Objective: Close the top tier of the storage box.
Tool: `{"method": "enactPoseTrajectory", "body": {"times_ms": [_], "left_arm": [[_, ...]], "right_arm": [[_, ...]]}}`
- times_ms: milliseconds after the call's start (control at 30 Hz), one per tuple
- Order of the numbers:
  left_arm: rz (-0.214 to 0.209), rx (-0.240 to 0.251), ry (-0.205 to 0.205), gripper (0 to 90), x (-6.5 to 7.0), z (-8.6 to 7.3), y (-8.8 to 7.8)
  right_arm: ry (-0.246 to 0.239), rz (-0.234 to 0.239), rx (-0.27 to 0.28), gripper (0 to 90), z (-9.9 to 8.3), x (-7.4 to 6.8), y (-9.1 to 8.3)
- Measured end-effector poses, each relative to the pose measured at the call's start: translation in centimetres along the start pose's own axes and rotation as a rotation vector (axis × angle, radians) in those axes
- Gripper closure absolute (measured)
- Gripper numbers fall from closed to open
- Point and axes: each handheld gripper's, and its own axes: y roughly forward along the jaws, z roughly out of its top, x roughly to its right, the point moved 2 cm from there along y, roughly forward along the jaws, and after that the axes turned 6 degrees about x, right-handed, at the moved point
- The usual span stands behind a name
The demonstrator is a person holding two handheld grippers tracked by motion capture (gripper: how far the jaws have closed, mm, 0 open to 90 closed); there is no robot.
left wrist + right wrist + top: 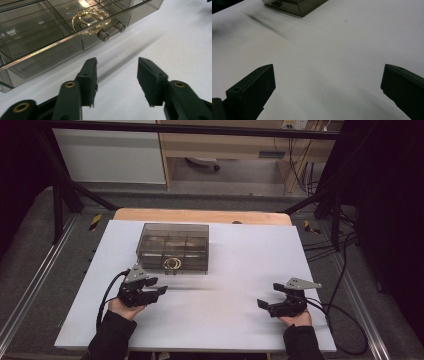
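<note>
I hold a gripper in each hand over the white table (220, 320), and both hover just above its surface with nothing between their jaws. My left gripper (159, 286) sits near the front left corner of the smoky clear box (173, 247), pointing toward it but not touching it; in the left gripper view its jaws stand partly apart, with bare table showing in the gap between the two black pads (90, 80). That left gripper (117, 82) is aimed at the front wall of the box (50, 53), where two small round knobs (103, 35) stick out side by side. Behind those knobs, in a front compartment, lie the gold glittering rings (88, 21), a pair of thin hoops overlapping each other; from the high view the same gold rings (172, 264) rest in the front middle section of the box, whose inside is split into a grid of compartments. My right gripper (262, 304) is well apart from the box, near the right front of the table, and its jaws stand wide, one pad at each lower corner of the right gripper view with plain white table between them. In that right gripper (328, 82) view a corner of the box (294, 6) sits far off at the top edge.
</note>
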Motion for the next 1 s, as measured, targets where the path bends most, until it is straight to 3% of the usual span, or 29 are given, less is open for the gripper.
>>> {"method": "enactPoseTrajectory", "body": {"times_ms": [1000], "left_arm": [[0.017,0.013,-0.018,85.2,-0.29,0.28,0.67]], "right_arm": [[0.003,-0.001,-0.003,0.4,-0.09,0.06,0.03]]}}
